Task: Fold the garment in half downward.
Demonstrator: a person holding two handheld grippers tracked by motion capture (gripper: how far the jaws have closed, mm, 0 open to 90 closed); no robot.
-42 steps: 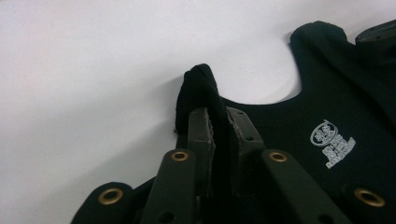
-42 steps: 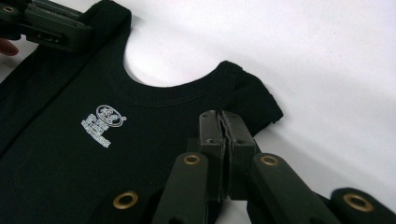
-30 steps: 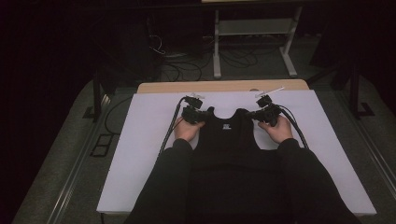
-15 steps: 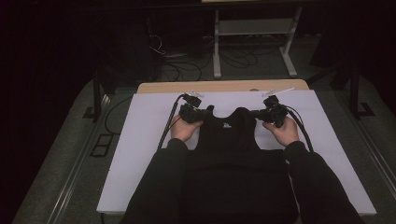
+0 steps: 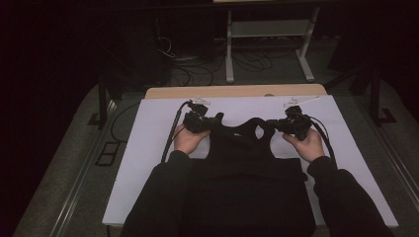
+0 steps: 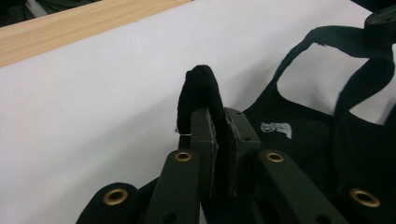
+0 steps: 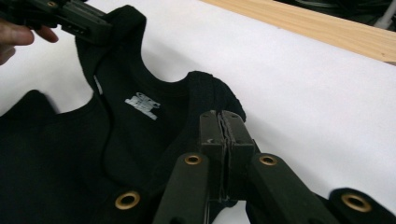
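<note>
A black sleeveless top (image 5: 247,163) lies on the white sheet (image 5: 153,148), neck end toward the far side, lower part under the person's arms. My left gripper (image 5: 200,122) is shut on its left shoulder strap (image 6: 198,88); in the left gripper view the jaws (image 6: 219,116) pinch the black cloth, which sticks up above the pads. My right gripper (image 5: 291,126) is shut on the other shoulder strap (image 7: 212,91), the jaws (image 7: 222,116) pressed tight on it. A white neck label (image 7: 142,105) shows inside the collar. The left gripper (image 7: 79,21) shows far off in the right gripper view.
A light wooden tabletop edge (image 5: 237,91) runs along the far side of the white sheet. Beyond it stand a metal stand (image 5: 267,29) and loose cables on the dark floor (image 5: 188,74). Bare sheet lies left and right of the garment.
Both hands have moved away from the person, toward the far edge, and risen a little, carrying the top's shoulder straps with them. Both grips stay as they were.
</note>
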